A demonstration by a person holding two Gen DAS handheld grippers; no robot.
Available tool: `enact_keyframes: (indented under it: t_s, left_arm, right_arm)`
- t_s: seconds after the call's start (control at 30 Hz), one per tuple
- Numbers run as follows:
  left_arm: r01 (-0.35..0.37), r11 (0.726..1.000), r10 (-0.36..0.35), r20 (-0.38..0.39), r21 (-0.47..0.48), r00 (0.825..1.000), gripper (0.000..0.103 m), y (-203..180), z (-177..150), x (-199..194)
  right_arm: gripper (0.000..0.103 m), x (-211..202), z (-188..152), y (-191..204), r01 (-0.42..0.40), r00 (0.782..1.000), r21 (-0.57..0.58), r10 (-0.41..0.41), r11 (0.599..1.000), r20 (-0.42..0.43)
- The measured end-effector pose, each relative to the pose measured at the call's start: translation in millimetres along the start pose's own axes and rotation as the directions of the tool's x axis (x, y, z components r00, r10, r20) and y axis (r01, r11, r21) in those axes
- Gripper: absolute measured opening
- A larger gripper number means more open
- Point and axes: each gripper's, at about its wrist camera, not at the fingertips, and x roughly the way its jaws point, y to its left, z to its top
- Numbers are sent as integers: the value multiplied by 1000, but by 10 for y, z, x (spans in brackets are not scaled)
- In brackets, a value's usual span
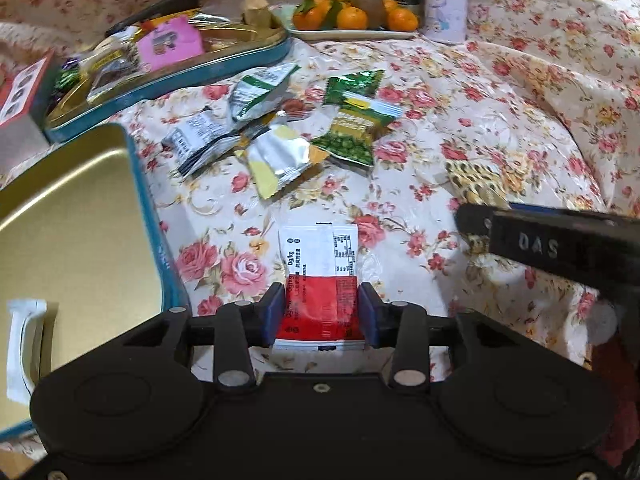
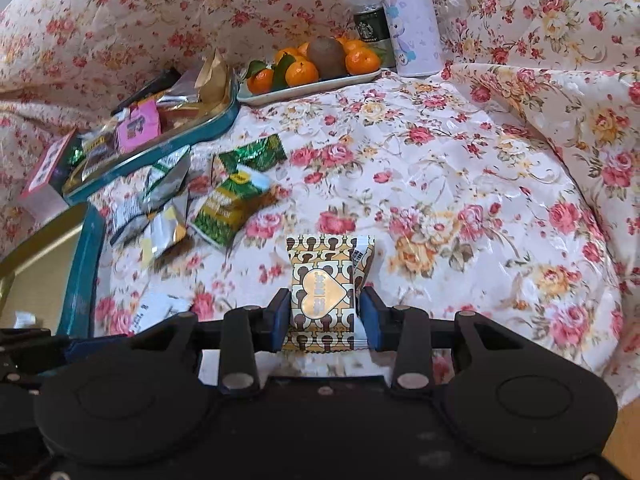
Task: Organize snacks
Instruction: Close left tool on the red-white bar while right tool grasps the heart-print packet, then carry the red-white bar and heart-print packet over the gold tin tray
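Left to right, left-wrist view. An open tin, gold inside with a teal wall, lies at the left edge; a white packet rests in its near corner. A second, fuller tin sits beyond it, holding a pink packet among other wrappers. At centre, loose snacks lie heaped on the floral cloth: silver packets and a green pea packet. Nearest the camera, the left gripper straddles a red-and-white sachet; its blue pads stand at the sachet's two edges, and whether they already press cannot be told. At right, the right gripper enters, carrying a gold patterned packet. A plate of oranges stands at the back.

Right-wrist view. The right gripper is clamped on the gold patterned packet, held upright between its pads above the cloth. The open tin lies at far left.

Step in hand, as judged: closing on the sachet. Squeeze across its flat width only until it stops slipping, lift clear of the cloth, then carry it leftward over the teal wall and release low beside the white packet. Keep the right gripper well apart meanwhile.
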Motion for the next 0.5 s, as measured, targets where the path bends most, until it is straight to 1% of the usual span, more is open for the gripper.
enact_keyframes:
  t_s: [0.13, 0.2, 0.37, 0.5]
  left_arm:
    - [-7, 1000, 7, -6, -19, 1000, 50, 0, 60, 34]
    - [-13, 1000, 13, -12, -18, 1000, 51, -7, 92, 58]
    - [-14, 1000, 14, -9, -12, 1000, 55, -30, 117, 98]
    - [-24, 1000, 24, -5, 2, 1000, 58, -80, 114, 112]
  right_arm:
    - [42, 2, -45, 62, 29, 999, -34, -29, 999, 18]
    - [42, 12, -41, 69, 31, 999, -26, -30, 999, 23]
    - [42, 4, -53, -26, -3, 999, 52, 1, 999, 44]
    - [44, 2, -50, -40, -17, 999, 46, 15, 999, 42]
